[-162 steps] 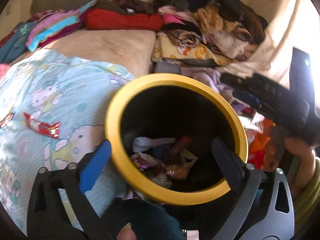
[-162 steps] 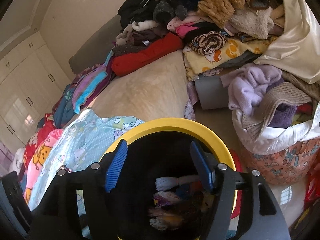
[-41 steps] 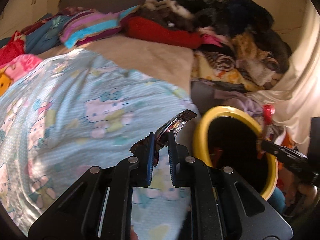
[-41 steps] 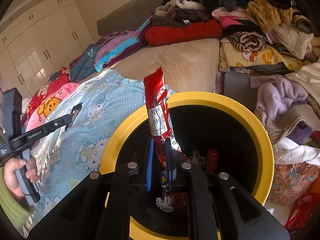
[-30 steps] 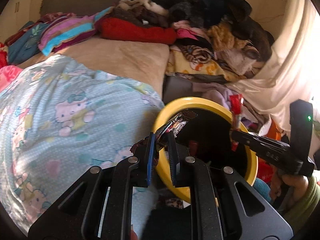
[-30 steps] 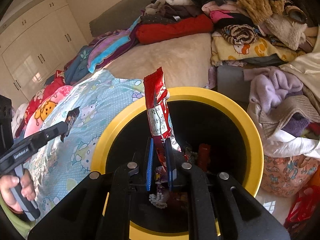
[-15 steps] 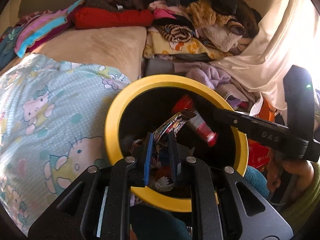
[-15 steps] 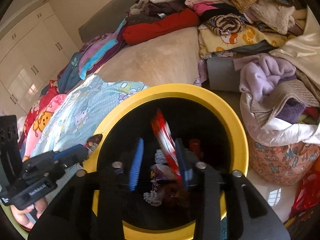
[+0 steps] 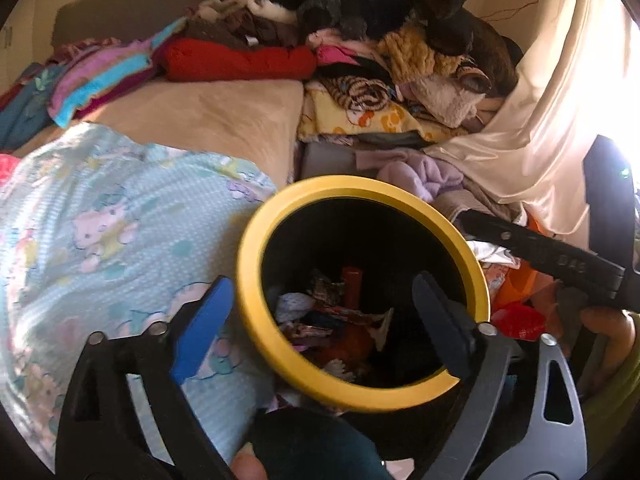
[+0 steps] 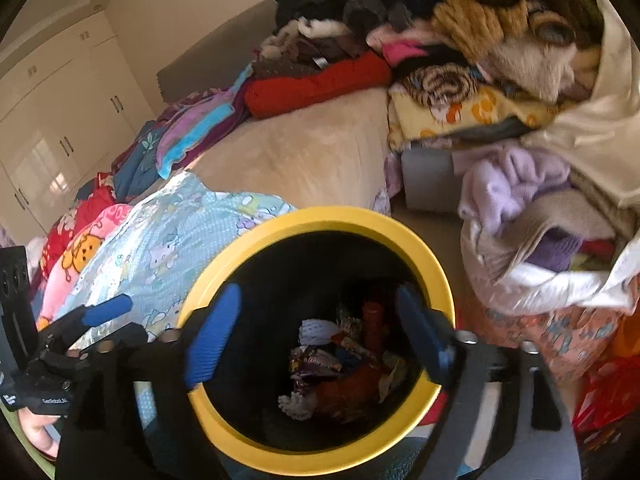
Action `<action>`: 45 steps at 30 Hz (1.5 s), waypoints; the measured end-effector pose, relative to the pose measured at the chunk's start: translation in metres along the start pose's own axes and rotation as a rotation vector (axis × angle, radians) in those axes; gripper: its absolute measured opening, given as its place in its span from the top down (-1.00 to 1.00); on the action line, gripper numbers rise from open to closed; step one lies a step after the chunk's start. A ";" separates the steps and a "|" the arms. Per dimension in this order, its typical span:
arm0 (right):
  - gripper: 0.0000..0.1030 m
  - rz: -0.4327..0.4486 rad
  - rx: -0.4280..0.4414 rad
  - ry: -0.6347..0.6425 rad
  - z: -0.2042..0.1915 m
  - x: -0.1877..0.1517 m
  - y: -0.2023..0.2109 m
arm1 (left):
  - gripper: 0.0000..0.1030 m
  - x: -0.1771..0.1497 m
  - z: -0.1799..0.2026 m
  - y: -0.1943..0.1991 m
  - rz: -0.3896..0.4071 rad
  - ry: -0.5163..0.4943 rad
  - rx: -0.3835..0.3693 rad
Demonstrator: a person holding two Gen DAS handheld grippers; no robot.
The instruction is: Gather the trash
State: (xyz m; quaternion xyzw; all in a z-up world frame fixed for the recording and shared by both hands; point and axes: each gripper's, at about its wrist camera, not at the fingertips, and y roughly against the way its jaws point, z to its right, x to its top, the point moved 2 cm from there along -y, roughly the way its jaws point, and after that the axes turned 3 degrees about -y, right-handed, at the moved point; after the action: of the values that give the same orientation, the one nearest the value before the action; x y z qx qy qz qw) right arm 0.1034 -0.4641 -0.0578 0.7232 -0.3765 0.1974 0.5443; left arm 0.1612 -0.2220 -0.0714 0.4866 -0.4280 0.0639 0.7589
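Observation:
A black bin with a yellow rim [image 9: 256, 312] [image 10: 436, 272] stands beside the bed, and several crumpled wrappers [image 9: 332, 320] [image 10: 336, 360] lie at its bottom. My left gripper [image 9: 320, 316] hovers over the bin's mouth with its jaws opening wide and nothing between them. My right gripper [image 10: 316, 328] is also above the bin, jaws opening, with nothing between them. In the left wrist view the right gripper [image 9: 536, 244] reaches in from the right. In the right wrist view the left gripper [image 10: 108, 308] shows at the lower left.
A light blue cartoon-print blanket [image 9: 100, 232] [image 10: 168, 240] covers the bed left of the bin. Piled clothes [image 9: 380, 40] [image 10: 460, 40] fill the bed's far end. A cream curtain [image 9: 560, 100] hangs at the right. A basket of laundry [image 10: 540, 240] stands right of the bin.
Both grippers opened over the bin. The dark wrapper left my left gripper and the red wrapper left my right one; both now lie among the trash inside.

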 end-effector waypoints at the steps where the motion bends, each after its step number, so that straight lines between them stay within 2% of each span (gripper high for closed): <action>1: -0.72 0.008 0.005 0.009 -0.005 0.000 0.003 | -0.79 -0.002 -0.002 0.006 0.012 0.002 0.014; 4: -0.87 0.038 0.029 0.045 -0.022 0.000 0.015 | -0.79 -0.008 -0.010 0.022 0.031 0.014 0.059; 12: -0.88 0.099 0.078 0.144 -0.068 -0.028 0.043 | -0.79 -0.036 -0.036 0.077 0.113 0.066 0.191; 17: -0.88 0.202 0.080 0.207 -0.093 -0.061 0.059 | -0.79 -0.053 -0.045 0.113 0.205 0.073 0.292; 20: -0.88 0.247 0.070 0.207 -0.104 -0.073 0.064 | -0.79 -0.061 -0.047 0.132 0.258 0.085 0.323; 23: -0.88 0.345 0.047 0.241 -0.117 -0.087 0.078 | -0.79 -0.069 -0.046 0.146 0.286 0.087 0.343; 26: -0.88 0.424 0.032 0.272 -0.121 -0.093 0.088 | -0.79 -0.077 -0.045 0.156 0.309 0.086 0.386; 29: -0.88 0.463 0.028 0.265 -0.119 -0.092 0.093 | -0.79 -0.083 -0.043 0.161 0.338 0.100 0.436; 45: -0.88 0.443 0.014 0.276 -0.123 -0.100 0.088 | -0.79 -0.085 -0.047 0.164 0.347 0.135 0.415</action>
State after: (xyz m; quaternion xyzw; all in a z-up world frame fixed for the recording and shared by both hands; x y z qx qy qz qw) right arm -0.0115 -0.3271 -0.0305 0.5929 -0.4467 0.4112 0.5290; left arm 0.0513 -0.0722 -0.0270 0.5459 -0.4310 0.3114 0.6475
